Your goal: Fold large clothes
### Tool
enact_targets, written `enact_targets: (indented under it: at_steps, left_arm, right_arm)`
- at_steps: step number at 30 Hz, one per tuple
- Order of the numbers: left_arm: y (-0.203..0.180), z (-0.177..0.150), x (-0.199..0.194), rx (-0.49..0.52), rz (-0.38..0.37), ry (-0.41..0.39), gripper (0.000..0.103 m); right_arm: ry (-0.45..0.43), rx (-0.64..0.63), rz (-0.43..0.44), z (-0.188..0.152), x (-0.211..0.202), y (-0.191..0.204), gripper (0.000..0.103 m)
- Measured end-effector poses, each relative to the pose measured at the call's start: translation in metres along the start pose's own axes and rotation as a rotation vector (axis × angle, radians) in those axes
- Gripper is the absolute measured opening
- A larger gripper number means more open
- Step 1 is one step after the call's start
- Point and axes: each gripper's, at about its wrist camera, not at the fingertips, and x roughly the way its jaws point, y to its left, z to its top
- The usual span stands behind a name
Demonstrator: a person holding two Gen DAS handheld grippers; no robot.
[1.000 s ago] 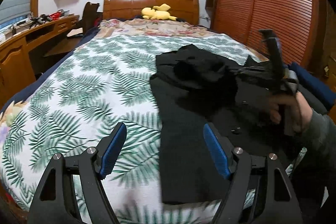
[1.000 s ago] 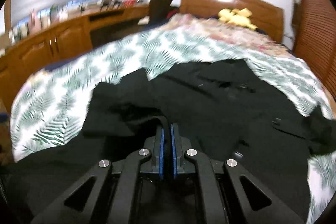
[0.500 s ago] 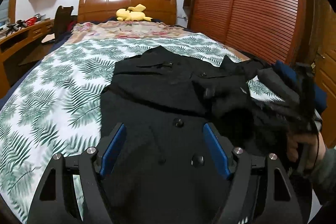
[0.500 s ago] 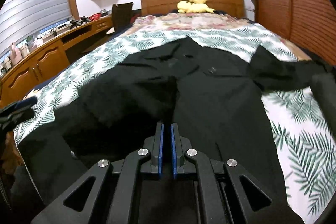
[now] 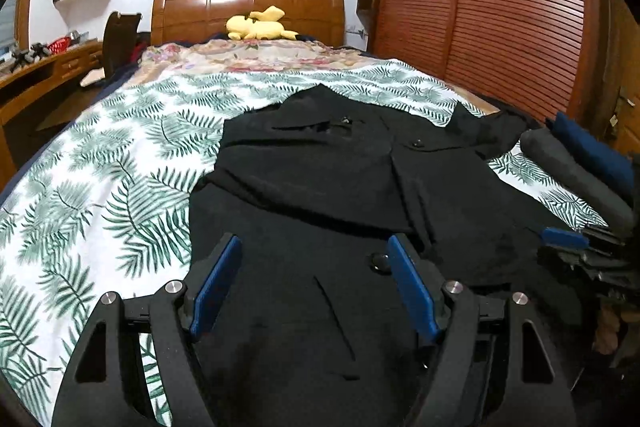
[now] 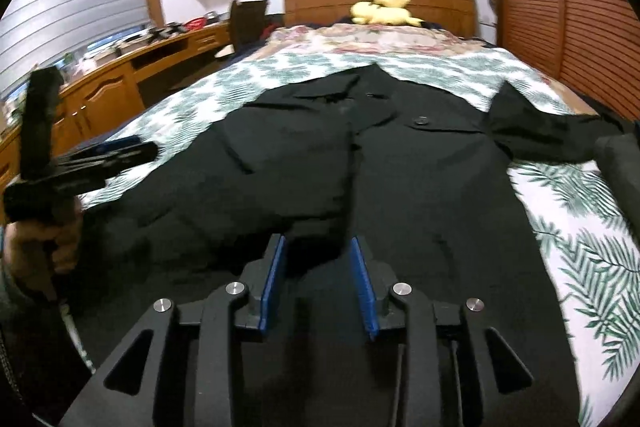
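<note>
A large black coat [image 5: 320, 163] lies spread on the bed, collar toward the headboard, one sleeve [image 6: 532, 131] flung out right. My left gripper [image 5: 313, 243] hovers low over the coat's lower part, wide open with only flat cloth beneath it. It also shows at the left in the right wrist view, left gripper [image 6: 108, 155], held in a hand [image 6: 44, 239]. My right gripper [image 6: 318, 243] is opening over the coat's lower front. A dark fold of cloth lies between the blue pads [image 6: 272, 279], which do not press it.
The fern-print sheet [image 5: 100, 187] covers the bed. Rolled dark grey [image 5: 576, 183] and navy [image 5: 592, 151] clothes lie at its right edge. A yellow plush toy [image 5: 260, 27] sits by the headboard. A slatted wardrobe [image 5: 500, 7] stands right, a wooden desk [image 6: 120, 79] left.
The right gripper's jaws, shut on black cloth before, have parted. The left gripper has slid from above the fern sheet to above the coat, still open. The coat now lies flatter.
</note>
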Motion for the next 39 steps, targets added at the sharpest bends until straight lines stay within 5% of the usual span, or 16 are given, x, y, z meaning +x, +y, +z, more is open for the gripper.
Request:
enact_targets:
  at_steps: [10, 21, 23, 28, 39]
  left_arm:
    - [-0.003, -0.006, -0.001, 0.018, -0.001, -0.015, 0.076]
    - [-0.001, -0.008, -0.002, 0.008, -0.001, -0.020, 0.076]
    - [-0.001, -0.008, -0.002, 0.010, 0.000, -0.022, 0.076]
    - [-0.001, -0.008, -0.003, 0.008, 0.000, -0.024, 0.076]
    - [-0.002, -0.009, -0.003, 0.014, 0.010, -0.029, 0.076]
  right_arm:
    - [0.072, -0.169, 0.092, -0.008, 0.008, 0.056, 0.044]
    - [0.211, -0.271, 0.063, 0.006, 0.039, 0.056, 0.052]
    - [0.220, -0.281, 0.060, 0.010, 0.039, 0.054, 0.034]
    - [0.175, -0.245, 0.051, 0.022, 0.021, 0.037, 0.015]
    - [-0.007, -0.047, -0.076, 0.049, -0.055, -0.023, 0.014]
